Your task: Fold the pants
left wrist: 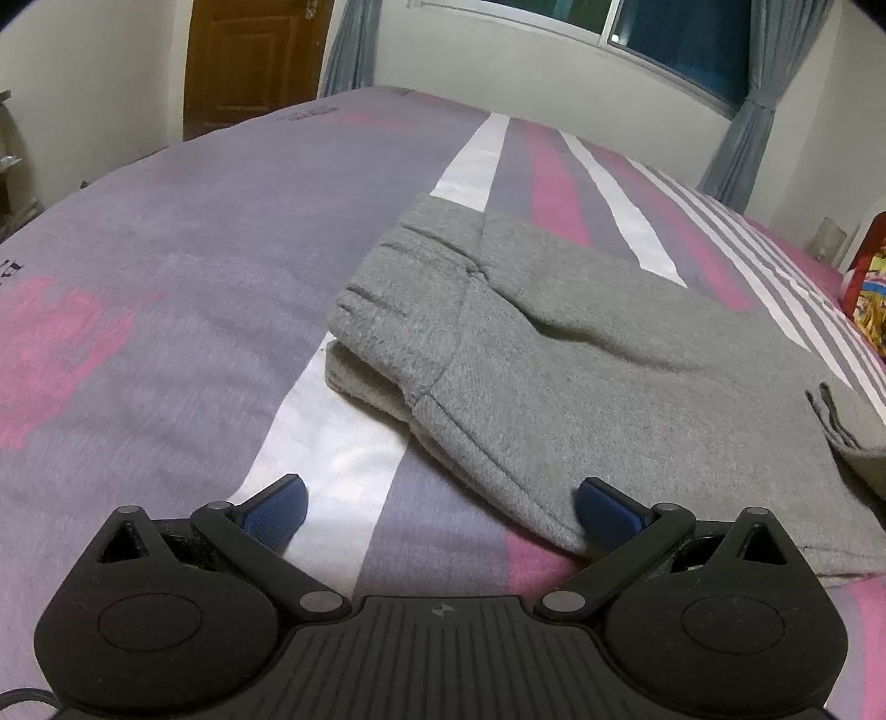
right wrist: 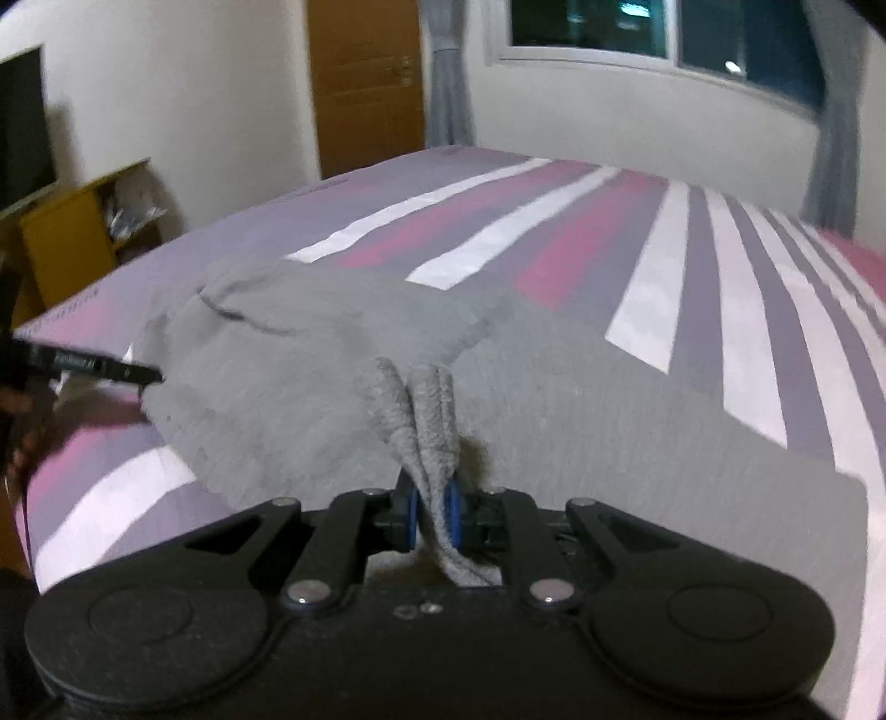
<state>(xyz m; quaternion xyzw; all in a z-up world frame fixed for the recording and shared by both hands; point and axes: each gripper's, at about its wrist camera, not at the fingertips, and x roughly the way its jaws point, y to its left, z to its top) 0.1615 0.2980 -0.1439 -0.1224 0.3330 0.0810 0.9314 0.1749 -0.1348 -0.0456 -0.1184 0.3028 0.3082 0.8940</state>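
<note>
Grey sweatpants [left wrist: 581, 354] lie partly folded on the striped bedspread [left wrist: 166, 266], their ribbed cuffs toward the far left. My left gripper [left wrist: 440, 507] is open and empty, its blue pads wide apart; the right pad [left wrist: 606, 512] touches the near folded edge of the pants. My right gripper [right wrist: 433, 518] is shut on a bunched fold of the pants [right wrist: 310, 376] and holds that edge lifted above the bedspread [right wrist: 720, 310]. The left gripper's dark body [right wrist: 83, 365] shows at the far left of the right wrist view, beside the pants.
The bed fills both views, with purple, pink and white stripes. A wooden door [right wrist: 365, 77], a window with grey curtains [right wrist: 637, 27] and a low yellow cabinet [right wrist: 72, 243] stand beyond it. A colourful red object [left wrist: 869, 282] sits at the right bed edge.
</note>
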